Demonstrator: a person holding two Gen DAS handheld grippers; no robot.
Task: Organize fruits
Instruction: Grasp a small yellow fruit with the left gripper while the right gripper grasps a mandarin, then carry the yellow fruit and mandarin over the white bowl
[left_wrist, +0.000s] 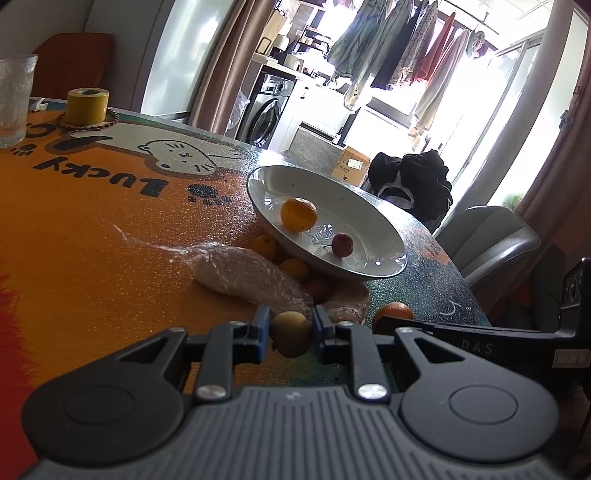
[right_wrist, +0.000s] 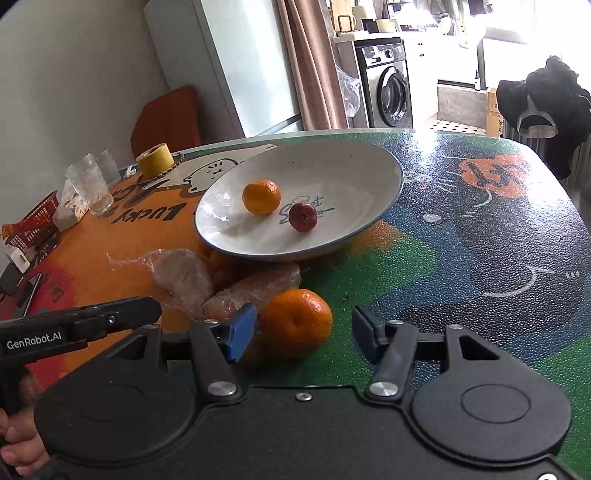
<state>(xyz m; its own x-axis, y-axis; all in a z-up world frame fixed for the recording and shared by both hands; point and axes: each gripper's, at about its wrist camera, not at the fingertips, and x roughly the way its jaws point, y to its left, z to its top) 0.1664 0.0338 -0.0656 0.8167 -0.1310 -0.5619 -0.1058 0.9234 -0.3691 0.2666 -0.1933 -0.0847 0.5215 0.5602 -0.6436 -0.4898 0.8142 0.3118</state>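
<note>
Harsh window glare, fisheye-warped edges

Yellow tape roll (right_wrist: 154, 159) ringed by a bead bracelet (left_wrist: 110, 119), clear glasses (right_wrist: 90, 188) near the desk's (right_wrist: 480, 229) far left edge, red basket (right_wrist: 35, 218), washing machine (right_wrist: 391, 92) behind, black garment (right_wrist: 543, 107) over a chair, hanging laundry (left_wrist: 406, 48), grey chair (left_wrist: 491, 240)
</note>
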